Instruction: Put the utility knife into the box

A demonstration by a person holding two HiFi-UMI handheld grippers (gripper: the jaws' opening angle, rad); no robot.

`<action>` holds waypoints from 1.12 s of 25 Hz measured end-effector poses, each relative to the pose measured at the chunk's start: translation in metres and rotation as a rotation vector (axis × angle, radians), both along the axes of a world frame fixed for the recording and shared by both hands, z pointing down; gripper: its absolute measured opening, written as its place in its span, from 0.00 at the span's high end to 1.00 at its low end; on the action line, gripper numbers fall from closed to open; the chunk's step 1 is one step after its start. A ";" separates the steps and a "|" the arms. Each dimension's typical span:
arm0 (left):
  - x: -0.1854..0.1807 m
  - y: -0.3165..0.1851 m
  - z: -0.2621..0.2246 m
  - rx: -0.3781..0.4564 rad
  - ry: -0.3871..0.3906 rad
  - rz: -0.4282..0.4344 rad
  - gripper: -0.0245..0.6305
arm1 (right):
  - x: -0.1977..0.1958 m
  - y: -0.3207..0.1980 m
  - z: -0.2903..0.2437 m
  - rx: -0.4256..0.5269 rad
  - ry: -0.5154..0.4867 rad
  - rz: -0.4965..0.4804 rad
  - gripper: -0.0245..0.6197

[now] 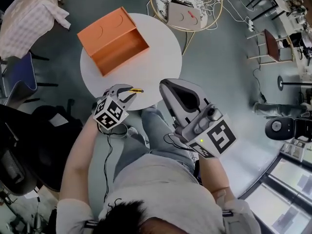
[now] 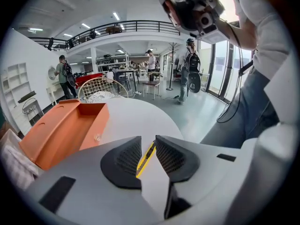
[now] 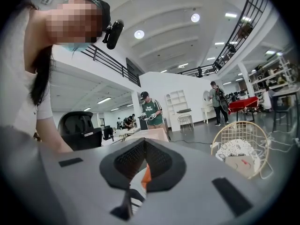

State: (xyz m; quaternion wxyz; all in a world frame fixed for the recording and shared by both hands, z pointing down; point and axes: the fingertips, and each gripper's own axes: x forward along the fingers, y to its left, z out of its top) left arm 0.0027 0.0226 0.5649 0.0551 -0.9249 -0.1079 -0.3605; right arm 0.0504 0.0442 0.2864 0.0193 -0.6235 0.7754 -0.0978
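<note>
- Head view: the left gripper (image 1: 127, 92) sits at the near edge of the round white table (image 1: 156, 67). A short yellow tip of the utility knife (image 1: 136, 90) sticks out past its jaws to the right.
- Head view: the orange box (image 1: 114, 40) lies open on the far left part of the table, well apart from the knife. I see nothing inside it. The right gripper (image 1: 170, 87) is held over my operator's lap, near the table's right near edge, and carries nothing.
- Left gripper view: the left gripper (image 2: 148, 138) has its jaws clamped on the utility knife (image 2: 146, 158). The yellow body runs slantwise between the two ribbed pads. The grip looks firm, though I can't see how much of the handle is caught.
- Left gripper view: the box (image 2: 61, 128) is ahead and to the left, its open cavity facing up, with bare table (image 2: 136, 116) between it and the jaws.
- Right gripper view: the right gripper (image 3: 144, 144) has its jaws together with nothing between them. An orange sliver (image 3: 146, 175) shows through the gap below, probably the box. A wire chair (image 3: 239, 146) stands off to the right.
- My read on progress: the pickup is done and the knife is in hand. The carry to the far left, the lowering into the box and the release are all left to do.
</note>
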 end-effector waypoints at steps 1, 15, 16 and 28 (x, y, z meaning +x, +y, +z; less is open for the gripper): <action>0.001 0.000 0.005 -0.001 -0.011 0.007 0.83 | 0.002 0.000 0.002 -0.005 -0.003 0.003 0.95; 0.000 0.002 0.059 0.007 -0.181 0.124 0.81 | 0.033 0.004 0.022 -0.053 -0.033 0.052 0.95; -0.001 0.002 0.062 0.004 -0.191 0.121 0.81 | 0.034 0.004 0.022 -0.055 -0.033 0.054 0.95; 0.002 -0.003 0.065 -0.025 -0.186 0.063 0.82 | 0.041 0.004 0.024 -0.062 -0.042 0.061 0.95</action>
